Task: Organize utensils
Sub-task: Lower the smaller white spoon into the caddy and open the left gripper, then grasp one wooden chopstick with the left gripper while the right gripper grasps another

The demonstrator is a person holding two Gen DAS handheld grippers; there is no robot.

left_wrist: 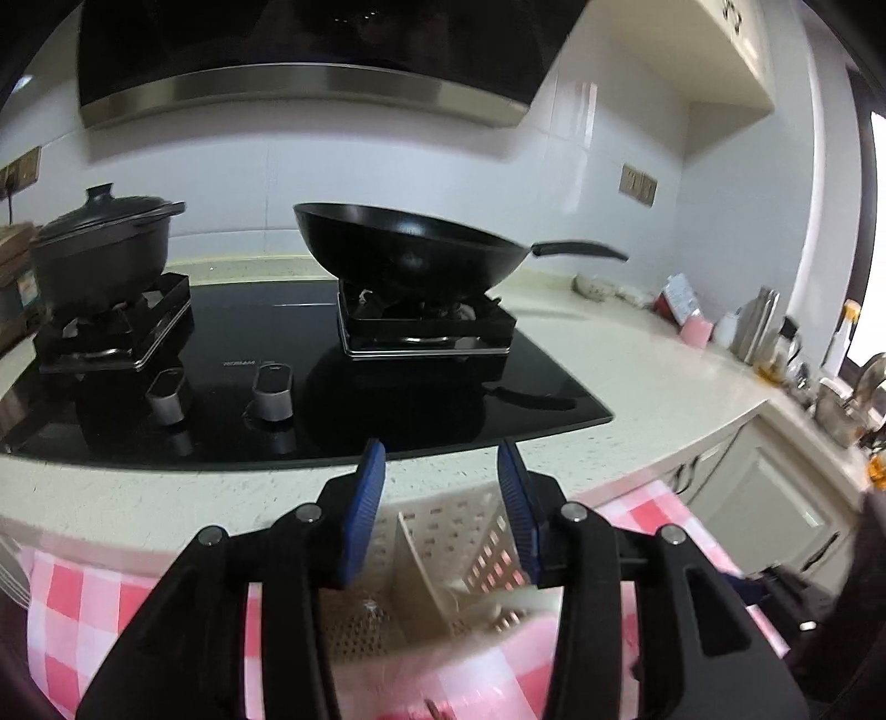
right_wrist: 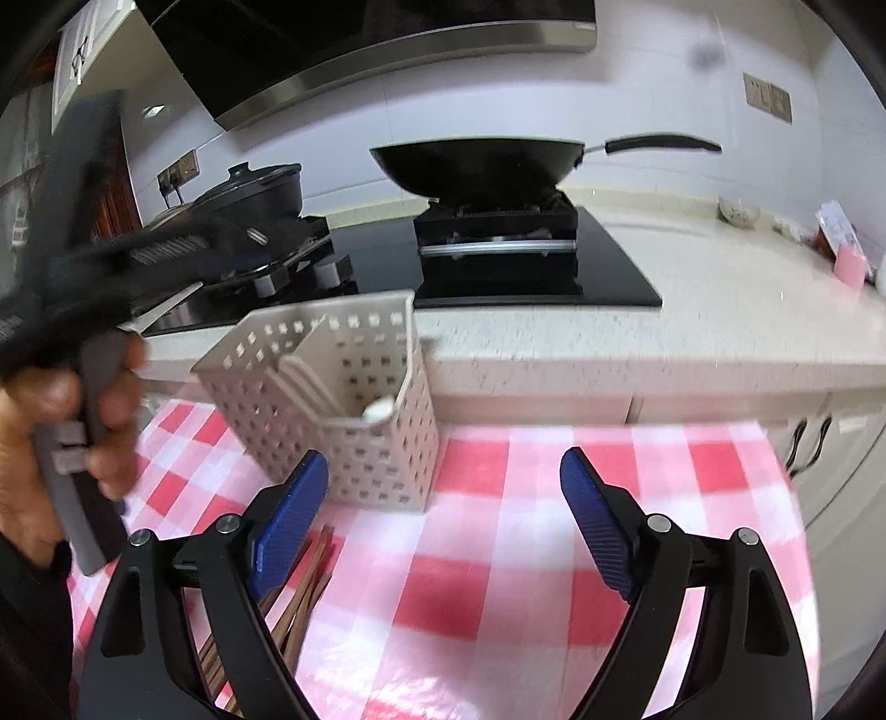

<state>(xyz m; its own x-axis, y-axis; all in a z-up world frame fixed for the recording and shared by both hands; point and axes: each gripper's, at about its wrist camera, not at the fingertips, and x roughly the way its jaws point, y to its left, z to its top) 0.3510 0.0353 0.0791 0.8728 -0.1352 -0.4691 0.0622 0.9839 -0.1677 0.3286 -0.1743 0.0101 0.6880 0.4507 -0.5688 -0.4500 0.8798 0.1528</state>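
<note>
while left gripper (left_wrist: 440, 501) hangs part-open, empty, over utensil basket (right_wrist: 354, 387), right gripper (right_wrist: 443, 531) wide, empty, chopsticks (right_wrist: 299, 598) at 7 o'clock

We're looking at a small kitchen with glossy white tiled walls (left_wrist: 387, 166) and a speckled cream stone countertop (left_wrist: 637, 354). A black glass gas hob (left_wrist: 266, 310) sits in it, under a black range hood with a steel edge (left_wrist: 310, 88). White upper cabinets (left_wrist: 736, 50) hang at the right, pale lower cabinet doors (left_wrist: 775, 487) run below, and daylight blows out a window (left_wrist: 872, 249) at the far right.
</note>
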